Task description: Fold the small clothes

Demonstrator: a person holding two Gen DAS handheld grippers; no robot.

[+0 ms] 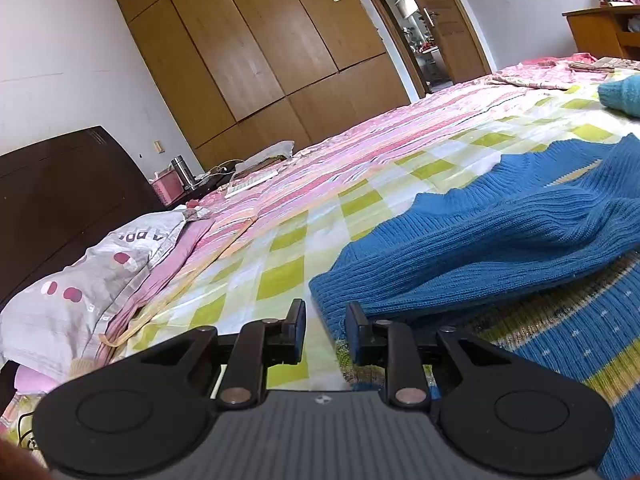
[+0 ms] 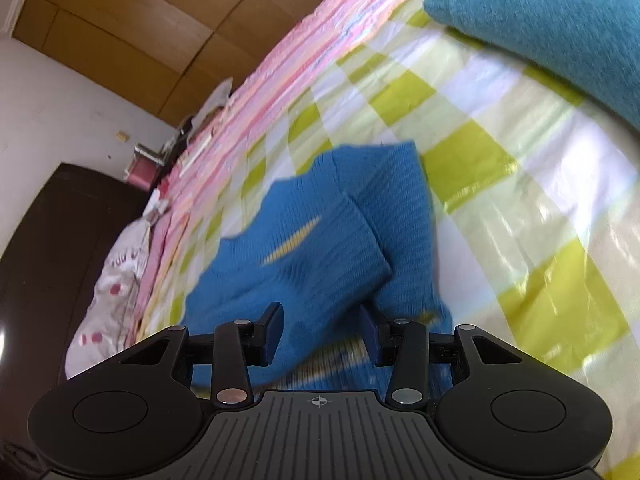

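Note:
A small blue ribbed sweater (image 1: 500,232) with yellow-green stripes lies on the checked bed sheet (image 1: 280,240), one sleeve folded across its body. My left gripper (image 1: 326,332) sits low at the sweater's near left edge. Its jaws stand a narrow gap apart, the right finger (image 1: 356,332) touches the knit edge, and sheet shows in the gap. In the right wrist view the sweater (image 2: 320,240) shows its blue sleeves crossed over each other. My right gripper (image 2: 320,332) hovers over a sleeve with jaws apart and cloth below, not pinched.
A teal folded garment or cushion (image 2: 560,32) lies farther along the bed. A pink striped quilt (image 1: 320,152) borders the sheet, and a grey dotted pillow (image 1: 80,280) rests by the dark headboard (image 1: 60,200). Wooden wardrobe (image 1: 260,40) and an open door stand behind.

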